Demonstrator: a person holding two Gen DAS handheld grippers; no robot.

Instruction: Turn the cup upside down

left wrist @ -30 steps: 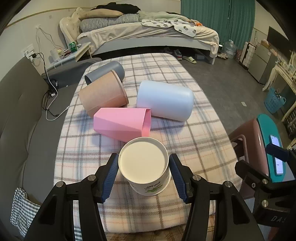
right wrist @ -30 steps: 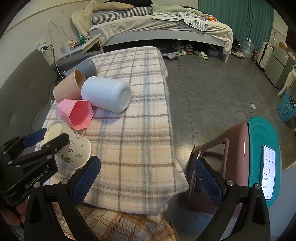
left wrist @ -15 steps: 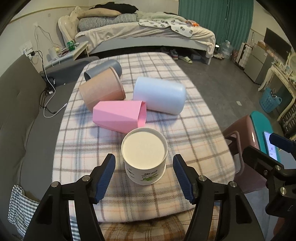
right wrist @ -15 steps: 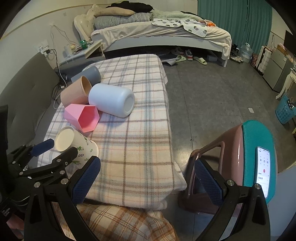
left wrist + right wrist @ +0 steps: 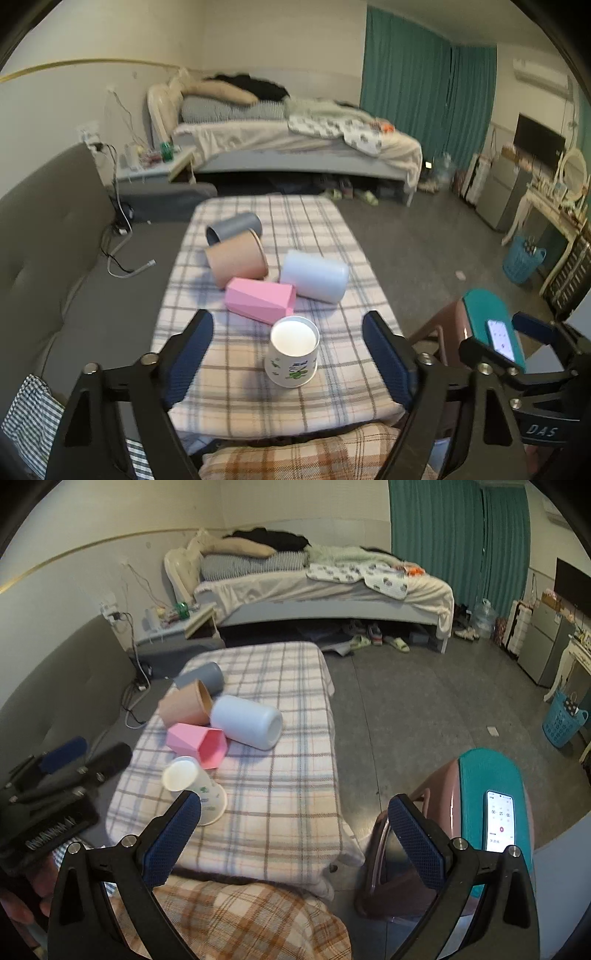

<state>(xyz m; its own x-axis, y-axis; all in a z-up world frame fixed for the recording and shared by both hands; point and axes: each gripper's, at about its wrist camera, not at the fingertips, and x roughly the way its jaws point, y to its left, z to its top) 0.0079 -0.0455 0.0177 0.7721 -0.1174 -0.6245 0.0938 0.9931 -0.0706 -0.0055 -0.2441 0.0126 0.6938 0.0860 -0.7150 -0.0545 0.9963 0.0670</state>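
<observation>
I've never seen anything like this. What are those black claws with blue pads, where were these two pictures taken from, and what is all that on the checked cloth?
No robot here: a person holds a two-finger gripper in each hand, each with a fisheye camera looking along its fingers. The left gripper and the right gripper are both open and hold nothing. On the plaid-covered table a white paper cup stands upside down, base up. Behind it, on their sides, lie a pink faceted cup, a pale blue cup, a tan cup and a grey cup. A phone rests on the stool at right.

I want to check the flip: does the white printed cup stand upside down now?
Upside down: the white printed cup rests on its wide rim, closed base up.
</observation>
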